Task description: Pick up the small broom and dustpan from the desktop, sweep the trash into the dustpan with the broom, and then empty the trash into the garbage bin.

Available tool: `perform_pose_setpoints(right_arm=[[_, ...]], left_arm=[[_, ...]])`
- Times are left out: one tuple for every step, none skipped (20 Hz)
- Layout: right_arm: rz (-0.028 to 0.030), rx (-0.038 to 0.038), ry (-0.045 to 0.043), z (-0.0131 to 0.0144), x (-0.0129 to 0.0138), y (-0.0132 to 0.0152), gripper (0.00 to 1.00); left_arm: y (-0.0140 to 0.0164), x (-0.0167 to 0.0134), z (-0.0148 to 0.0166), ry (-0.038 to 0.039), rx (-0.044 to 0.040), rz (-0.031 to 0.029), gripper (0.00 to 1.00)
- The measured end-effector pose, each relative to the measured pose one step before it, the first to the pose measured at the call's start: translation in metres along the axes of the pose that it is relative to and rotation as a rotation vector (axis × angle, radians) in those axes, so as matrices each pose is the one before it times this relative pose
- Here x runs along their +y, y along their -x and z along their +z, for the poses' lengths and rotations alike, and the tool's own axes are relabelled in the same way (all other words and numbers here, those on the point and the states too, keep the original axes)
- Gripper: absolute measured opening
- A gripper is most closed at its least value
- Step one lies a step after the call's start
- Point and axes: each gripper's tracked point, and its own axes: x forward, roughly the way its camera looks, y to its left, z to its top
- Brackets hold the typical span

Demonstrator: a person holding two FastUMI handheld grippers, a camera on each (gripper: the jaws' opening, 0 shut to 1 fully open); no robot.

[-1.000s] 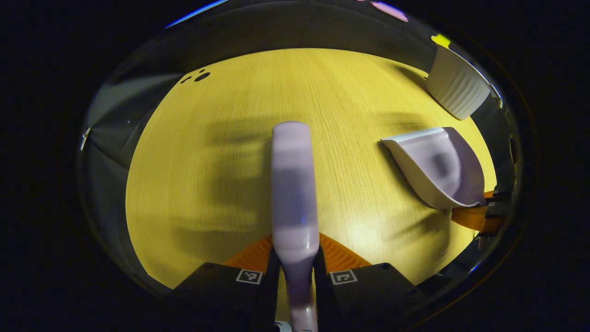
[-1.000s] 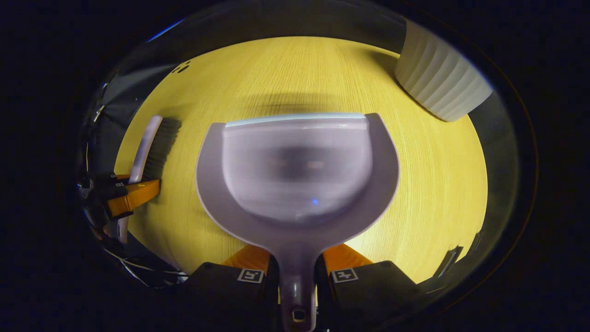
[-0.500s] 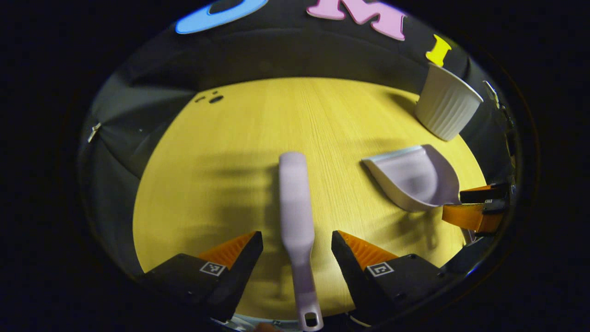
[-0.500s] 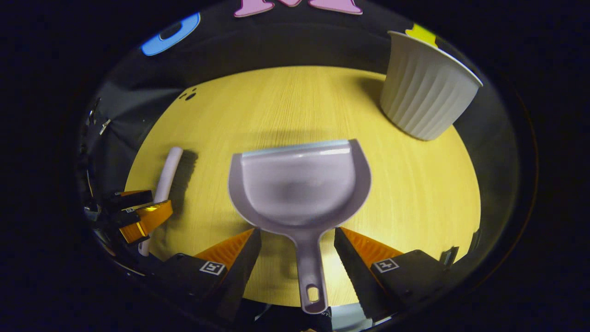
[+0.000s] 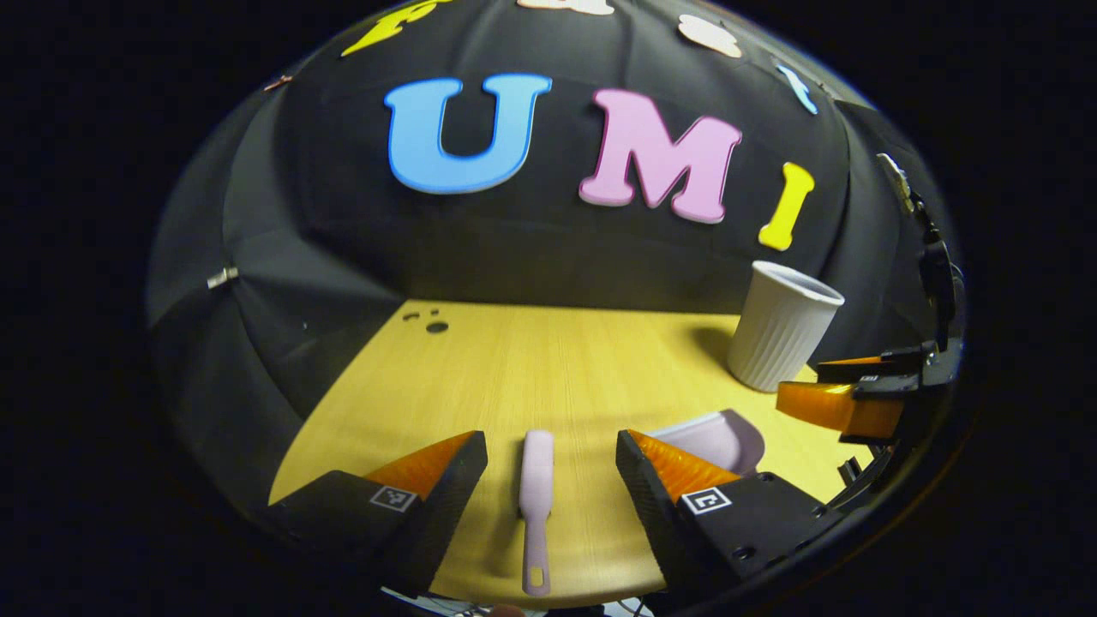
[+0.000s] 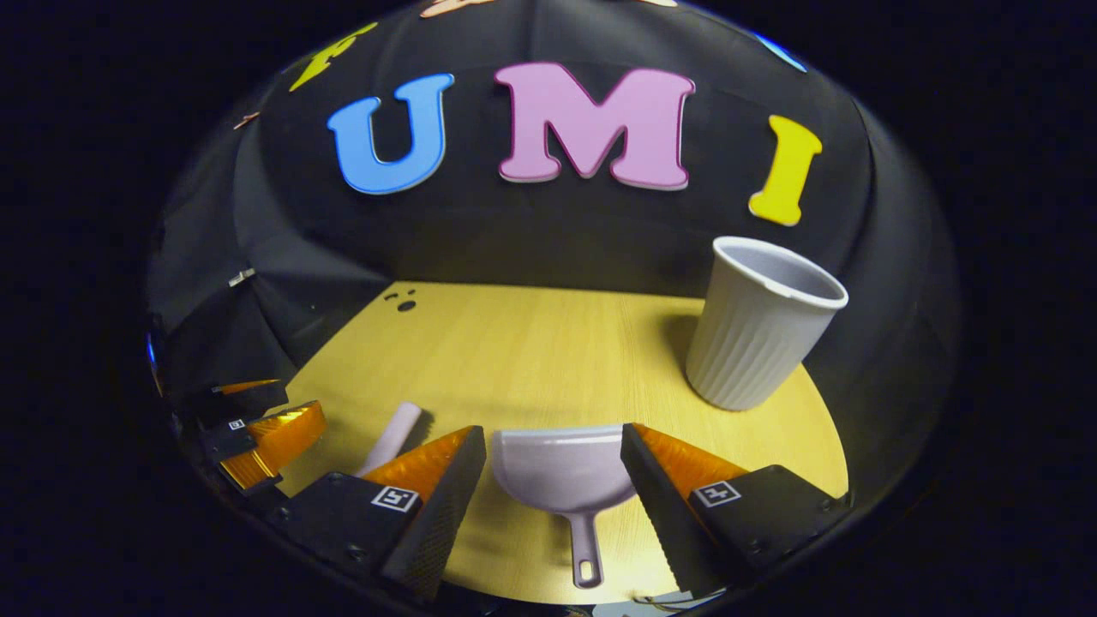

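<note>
A pale lilac broom (image 5: 536,497) lies flat on the wooden desktop (image 5: 557,360), handle toward me, between and below the fingers of my left gripper (image 5: 551,454), which is open and raised clear of it. The lilac dustpan (image 6: 561,467) rests on the desktop too, handle toward me, under my open right gripper (image 6: 553,450). In the left gripper view the dustpan (image 5: 716,433) peeks out beside the right finger, with the other gripper (image 5: 844,398) at the right edge. In the right gripper view the broom (image 6: 390,439) and the other gripper (image 6: 257,428) appear at the left.
A ribbed white garbage bin (image 6: 758,334) stands upright at the back right of the desktop (image 6: 531,343), also seen as the bin (image 5: 780,334) in the left gripper view. Small dark holes (image 5: 433,324) mark the desktop's far left corner.
Both grippers opened, letting go of the broom and the dustpan, which now lie on the desktop. Both grippers then lifted and pulled back, tilting up toward the wall.
</note>
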Motion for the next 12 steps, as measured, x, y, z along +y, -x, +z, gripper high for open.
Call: perform_pose_setpoints(right_arm=[[0.02211, -0.03076, 0.01938, 0.00750, 0.00953, 0.00435, 1.00], [0.02208, -0.01732, 0.02216, 0.00602, 0.00863, 0.00590, 0.99], [0.01387, -0.00764, 0.01791, 0.00289, 0.00978, 0.00739, 1.00], [-0.00297, -0.02328, 0.00015, 0.00632, 0.00575, 0.00927, 1.00], [-0.00616, -0.00513, -0.02310, 0.00079, 0.00516, 0.01034, 1.00], [0.03565, -0.01120, -0.00880, 0.00223, 0.01050, 0.00862, 0.98], [0.02979, 0.00746, 0.02761, -0.00280, 0.00480, 0.00043, 0.98], [0.01044, 0.01822, 0.02898, -0.00622, 0.00050, 0.00257, 0.98], [0.02526, 0.00566, 0.01187, 0.00012, 0.00222, 0.00246, 0.98], [0.02896, 0.00580, -0.00006, -0.00048, 0.00228, 0.00218, 0.98], [0.01990, 0.00433, 0.00149, -0.00008, 0.00024, 0.00146, 0.98], [0.01060, -0.00628, 0.00158, 0.00154, -0.00075, 0.00251, 0.98]], left_arm=[[0.01059, -0.00256, 0.01276, -0.00582, -0.04040, 0.00013, 0.96], [0.00793, -0.00438, 0.01000, -0.00108, -0.02746, -0.00734, 0.96], [0.00985, -0.00386, 0.00571, -0.00143, -0.02221, -0.00362, 0.96], [0.00588, -0.00319, 0.00764, -0.00230, -0.01903, -0.00275, 0.96], [0.00583, -0.00190, 0.00567, -0.00550, -0.02207, -0.00168, 0.96], [0.00727, -0.00104, 0.00637, -0.00832, -0.01919, 0.00699, 0.96], [0.00569, 0.00019, 0.00357, -0.00616, -0.01470, 0.01214, 0.96], [0.00705, -0.00141, 0.00319, -0.00438, -0.00803, 0.01134, 0.96], [0.00401, 0.00038, 0.00276, -0.00044, -0.01011, 0.01824, 0.96], [0.00455, -0.00082, 0.00384, 0.00101, -0.00618, 0.01650, 0.95], [0.00705, 0.00045, 0.00177, 0.00291, -0.00415, 0.02008, 0.96], [0.00588, -0.00176, 0.00338, 0.00322, -0.00588, 0.01493, 0.96]])
